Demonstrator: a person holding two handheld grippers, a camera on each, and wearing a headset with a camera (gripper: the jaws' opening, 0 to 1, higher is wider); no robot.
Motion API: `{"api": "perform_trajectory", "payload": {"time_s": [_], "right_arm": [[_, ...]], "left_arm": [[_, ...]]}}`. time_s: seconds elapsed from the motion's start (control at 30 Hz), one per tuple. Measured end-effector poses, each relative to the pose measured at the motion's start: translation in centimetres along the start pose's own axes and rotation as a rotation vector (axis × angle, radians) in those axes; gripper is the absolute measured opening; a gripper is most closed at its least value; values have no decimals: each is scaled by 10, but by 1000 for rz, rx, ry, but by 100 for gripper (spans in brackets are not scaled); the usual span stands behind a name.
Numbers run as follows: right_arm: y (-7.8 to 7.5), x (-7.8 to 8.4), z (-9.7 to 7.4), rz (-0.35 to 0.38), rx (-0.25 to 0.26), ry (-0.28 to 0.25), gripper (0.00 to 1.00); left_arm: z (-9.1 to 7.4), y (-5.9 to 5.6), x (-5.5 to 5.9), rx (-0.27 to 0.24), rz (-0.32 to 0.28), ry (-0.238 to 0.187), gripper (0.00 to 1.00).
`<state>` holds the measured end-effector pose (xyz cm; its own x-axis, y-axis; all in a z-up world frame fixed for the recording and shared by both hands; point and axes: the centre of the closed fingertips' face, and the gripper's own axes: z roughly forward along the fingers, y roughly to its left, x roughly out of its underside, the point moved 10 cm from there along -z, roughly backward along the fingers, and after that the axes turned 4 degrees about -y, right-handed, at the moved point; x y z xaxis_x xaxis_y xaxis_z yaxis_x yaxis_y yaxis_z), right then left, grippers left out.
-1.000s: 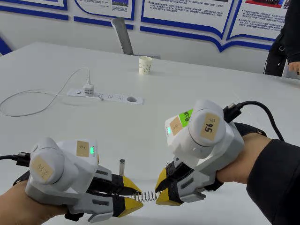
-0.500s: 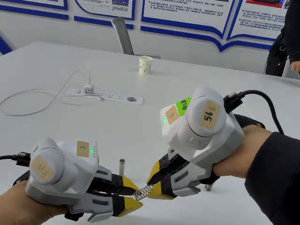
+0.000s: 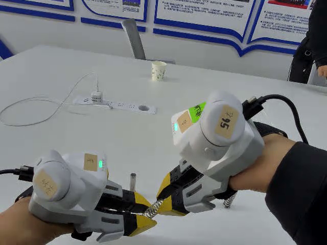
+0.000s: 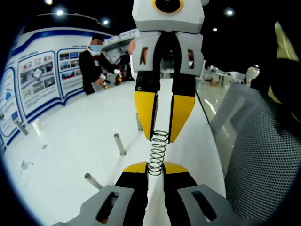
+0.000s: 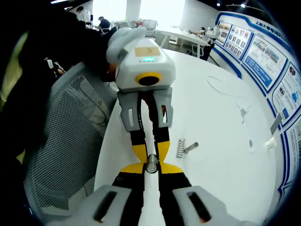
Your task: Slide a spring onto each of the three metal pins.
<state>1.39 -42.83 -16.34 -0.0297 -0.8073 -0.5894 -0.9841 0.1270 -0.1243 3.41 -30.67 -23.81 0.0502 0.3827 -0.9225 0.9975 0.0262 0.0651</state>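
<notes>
A thin metal spring [image 3: 153, 207] hangs level between my two grippers above the white table [image 3: 102, 138]. The left gripper [image 3: 147, 213] is shut on one end of the spring [image 4: 157, 153], and the right gripper [image 3: 162, 203] is shut on the other. In the left gripper view, the right gripper's yellow fingertips [image 4: 145, 113] pinch the far end. An upright metal pin [image 3: 133, 181] stands just behind the left gripper. Two pins [image 4: 119, 143] [image 4: 92, 181] stand on the table to the left. A second spring [image 3: 229, 200] stands by the right hand. Another spring [image 5: 181, 148] sits beside a pin [image 5: 191, 147].
A white power strip [image 3: 115, 104] with a plugged cable lies mid-table, and a paper cup [image 3: 159, 71] stands further back. A grey chair [image 3: 134, 38] is behind the table. A person [image 3: 309, 46] stands at the far right. The table's near edge runs under the grippers, next to a mesh chair [image 4: 254, 155].
The right gripper has moved left and closer to the left gripper, so the visible spring between them is shorter. The left gripper has stayed put.
</notes>
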Motion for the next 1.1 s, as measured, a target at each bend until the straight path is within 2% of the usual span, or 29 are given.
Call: {"api": "perform_trajectory", "payload": {"time_s": [0.43, 1.1], "right_arm": [[-1, 3, 3, 19, 7, -3, 14], [-2, 3, 7, 34, 15, -23, 12]], "left_arm": [[-2, 1, 0, -5, -11, -15, 11], [-2, 1, -2, -13, -21, -43, 11]]}}
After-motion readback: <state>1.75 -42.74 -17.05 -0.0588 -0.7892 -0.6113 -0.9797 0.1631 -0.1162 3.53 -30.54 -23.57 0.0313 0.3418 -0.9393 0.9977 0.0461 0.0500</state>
